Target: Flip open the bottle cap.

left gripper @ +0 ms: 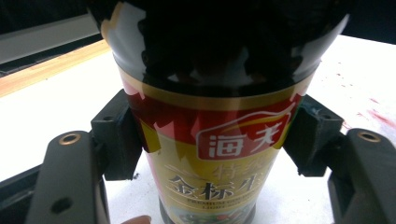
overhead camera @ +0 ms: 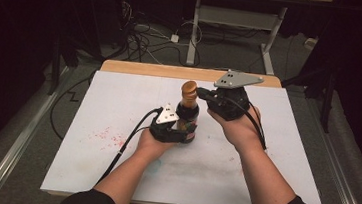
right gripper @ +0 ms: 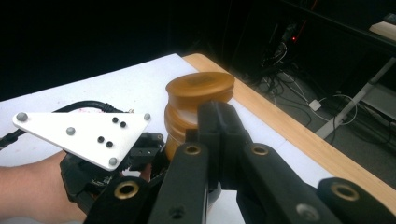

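A dark sauce bottle (overhead camera: 188, 113) with a red and gold label (left gripper: 210, 154) stands upright near the middle of the white board (overhead camera: 119, 101). My left gripper (overhead camera: 184, 132) is shut on its lower body, with a black pad (left gripper: 116, 135) pressed on each side of the label. The bottle's amber cap (overhead camera: 189, 88) (right gripper: 201, 86) is on. My right gripper (overhead camera: 203, 93) (right gripper: 217, 116) comes in from the right at cap height. Its jaws are shut together against the near side of the cap, with nothing between them. The left gripper's white plate (right gripper: 84, 133) lies left of the cap.
Red specks (overhead camera: 108, 136) stain the board's left part. A wooden table edge (overhead camera: 142, 68) runs along the far side. Beyond it, cables (overhead camera: 145, 36) lie on the floor beside a white desk frame (overhead camera: 193, 38). Dark curtains close in on both sides.
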Demonstrator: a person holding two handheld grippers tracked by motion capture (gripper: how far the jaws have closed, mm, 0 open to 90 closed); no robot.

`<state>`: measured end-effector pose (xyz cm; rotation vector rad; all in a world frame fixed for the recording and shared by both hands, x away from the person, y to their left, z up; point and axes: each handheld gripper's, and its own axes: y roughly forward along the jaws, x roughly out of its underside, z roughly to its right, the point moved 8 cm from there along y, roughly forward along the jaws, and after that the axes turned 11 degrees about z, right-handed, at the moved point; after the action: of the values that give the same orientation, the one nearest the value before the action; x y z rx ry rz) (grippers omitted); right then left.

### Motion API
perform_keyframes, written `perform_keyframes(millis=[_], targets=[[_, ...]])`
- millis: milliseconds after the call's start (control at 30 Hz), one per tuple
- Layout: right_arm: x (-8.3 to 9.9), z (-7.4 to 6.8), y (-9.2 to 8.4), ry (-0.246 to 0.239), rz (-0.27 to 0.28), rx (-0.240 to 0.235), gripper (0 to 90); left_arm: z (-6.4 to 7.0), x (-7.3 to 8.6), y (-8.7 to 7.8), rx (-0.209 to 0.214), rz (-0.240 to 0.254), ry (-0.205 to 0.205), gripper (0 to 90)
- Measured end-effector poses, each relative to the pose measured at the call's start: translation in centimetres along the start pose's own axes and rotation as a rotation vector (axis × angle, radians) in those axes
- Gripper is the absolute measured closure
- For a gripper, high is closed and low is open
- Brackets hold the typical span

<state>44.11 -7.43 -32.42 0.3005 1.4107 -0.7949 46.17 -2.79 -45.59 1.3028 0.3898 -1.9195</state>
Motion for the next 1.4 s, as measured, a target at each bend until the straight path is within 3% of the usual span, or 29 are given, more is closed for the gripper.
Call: perform_keyframes(millis=[633,1000,1133,1400], targets=[[-1.9,0.0,0.4,-0.007,0.045,0.013,90.0,0.0,0.0,-0.1,0.001,0.002,-0.003,29.2],[-2.1,-0.2,1.1,-0.007,0.073,0.025,90.0,-0.2,-0.2,-0.2,-0.003,0.006,-0.015,29.5],[-2.6,-0.2,1.0,-0.003,0.097,0.030,90.0,0.0,0.0,-0.3,0.008,-0.004,0.011,29.7],[-2.8,-0.2,1.6,0.000,0.105,0.038,90.0,-0.1,0.0,-0.4,0.005,-0.005,0.010,29.7]])
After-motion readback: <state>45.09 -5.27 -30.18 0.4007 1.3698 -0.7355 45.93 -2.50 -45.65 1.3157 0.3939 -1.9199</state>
